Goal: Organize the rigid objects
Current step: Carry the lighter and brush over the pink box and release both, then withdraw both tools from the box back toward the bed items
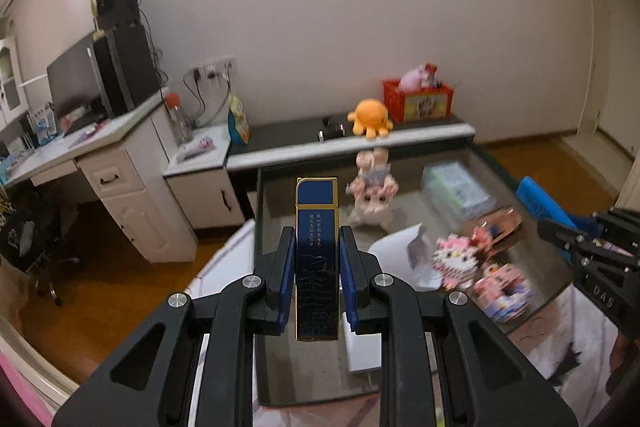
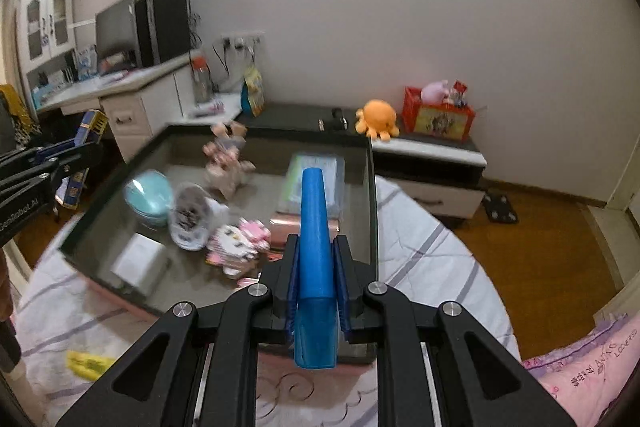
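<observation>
Blue box (image 1: 317, 259) clamped between left tongs (image 1: 317, 239).

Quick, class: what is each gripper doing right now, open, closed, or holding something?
Left gripper: closed on a dark blue box with gold trim.
Right gripper: closed on a bright blue plastic object, its kind unclear.

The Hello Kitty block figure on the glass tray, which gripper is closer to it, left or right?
Right, though not by much. The right gripper, shut on a blue tube, hangs just beside the Hello Kitty figure. The left gripper, holding a dark blue box, sits farther off across the tray.
</observation>
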The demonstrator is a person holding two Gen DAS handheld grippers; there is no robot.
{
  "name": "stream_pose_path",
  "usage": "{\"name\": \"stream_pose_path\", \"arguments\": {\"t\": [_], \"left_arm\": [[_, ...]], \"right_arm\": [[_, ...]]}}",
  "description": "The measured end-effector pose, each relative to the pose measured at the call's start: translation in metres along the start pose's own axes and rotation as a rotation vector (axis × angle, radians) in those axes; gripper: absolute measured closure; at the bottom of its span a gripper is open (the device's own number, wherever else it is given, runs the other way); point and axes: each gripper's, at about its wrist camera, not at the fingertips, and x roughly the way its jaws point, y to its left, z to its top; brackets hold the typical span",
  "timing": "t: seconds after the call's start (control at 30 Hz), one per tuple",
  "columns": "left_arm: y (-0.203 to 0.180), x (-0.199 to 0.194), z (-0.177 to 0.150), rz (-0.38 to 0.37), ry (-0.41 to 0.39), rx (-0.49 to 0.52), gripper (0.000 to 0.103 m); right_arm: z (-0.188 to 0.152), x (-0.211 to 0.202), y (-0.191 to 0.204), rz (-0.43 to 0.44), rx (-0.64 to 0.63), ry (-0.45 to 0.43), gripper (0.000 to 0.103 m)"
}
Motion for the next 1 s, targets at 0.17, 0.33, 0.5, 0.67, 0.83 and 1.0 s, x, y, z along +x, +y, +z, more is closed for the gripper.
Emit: {"name": "stream_pose_path", "arguments": {"t": [0.17,0.33,0.5,0.67,0.83,1.0], "left_arm": [[0.002,0.023,-0.011,-0.002,0.057,-0.008,0.082],[0.005,0.031,-0.017,0.001,0.082,-0.026,0.081],[0.017,0.013,-0.020,-0.037,0.064,-0.083,0.072],[0.021,-0.040,-0.022,-0.052,-0.026,-0.108,0.029],[0.016,-0.116,-0.028,-0.015,-0.167,-0.119,0.007],[0.004,-0.195,-0.044,0.025,-0.300,-0.113,0.000]], "right_arm": [[-0.005,0.020,-0.005,0.004,0.009,0.036,0.087],[-0.005,0.020,-0.005,0.008,0.014,0.029,0.087],[-0.005,0.002,-0.010,0.040,0.050,0.003,0.062],[-0.004,-0.039,-0.011,0.073,0.078,-0.063,0.058],[-0.009,-0.102,-0.003,0.091,0.085,-0.168,0.023],[-0.029,-0.177,0.011,0.077,0.073,-0.304,0.019]]}}
